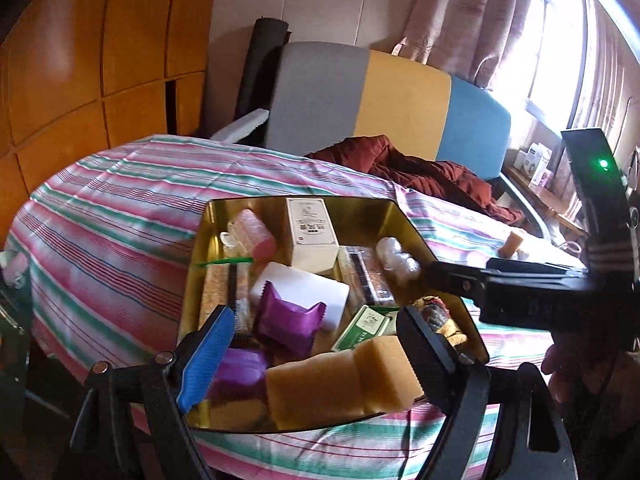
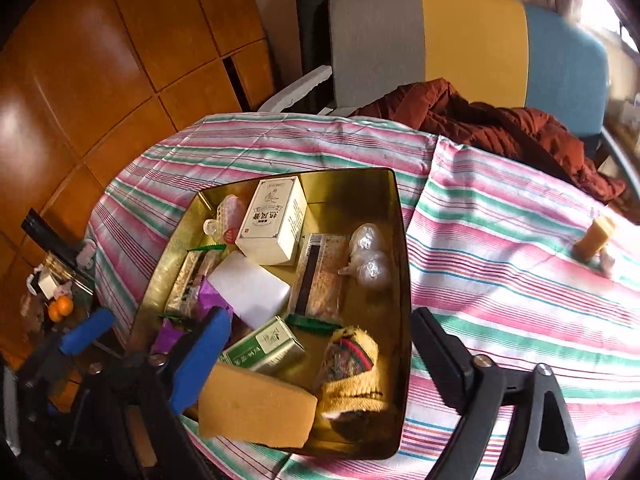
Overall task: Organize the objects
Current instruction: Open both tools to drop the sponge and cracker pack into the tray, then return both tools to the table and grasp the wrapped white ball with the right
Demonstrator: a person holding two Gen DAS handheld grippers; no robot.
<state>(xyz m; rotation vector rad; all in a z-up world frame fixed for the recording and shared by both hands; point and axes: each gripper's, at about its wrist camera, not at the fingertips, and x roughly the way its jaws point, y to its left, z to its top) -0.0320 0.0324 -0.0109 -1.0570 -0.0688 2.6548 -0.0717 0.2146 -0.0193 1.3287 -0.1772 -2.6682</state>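
Observation:
A gold tin box point(image 1: 408, 224) point(image 2: 394, 216) sits on the striped tablecloth, filled with several items: a cream carton point(image 1: 312, 236) point(image 2: 272, 220), a white block point(image 1: 304, 292) point(image 2: 252, 288), a purple packet point(image 1: 288, 320), a green box point(image 1: 362, 328) point(image 2: 264, 348), a yellow sponge point(image 1: 340, 384) point(image 2: 256, 404) and a rolled yellow sock point(image 2: 352, 364). My left gripper point(image 1: 316, 364) is open, just above the tin's near end, straddling the sponge. My right gripper point(image 2: 320, 356) is open above the tin's near right; it also shows in the left wrist view point(image 1: 452, 280). A small yellow piece point(image 2: 594, 240) point(image 1: 514, 242) lies on the cloth at the right.
A grey, yellow and blue chair point(image 2: 472, 40) with a red jacket point(image 2: 500, 124) stands behind the table. A side shelf with oranges point(image 2: 60, 308) is at the left. Wooden cabinets point(image 1: 80, 60) stand at the back left. The striped cloth point(image 2: 520, 280) spreads to the right of the tin.

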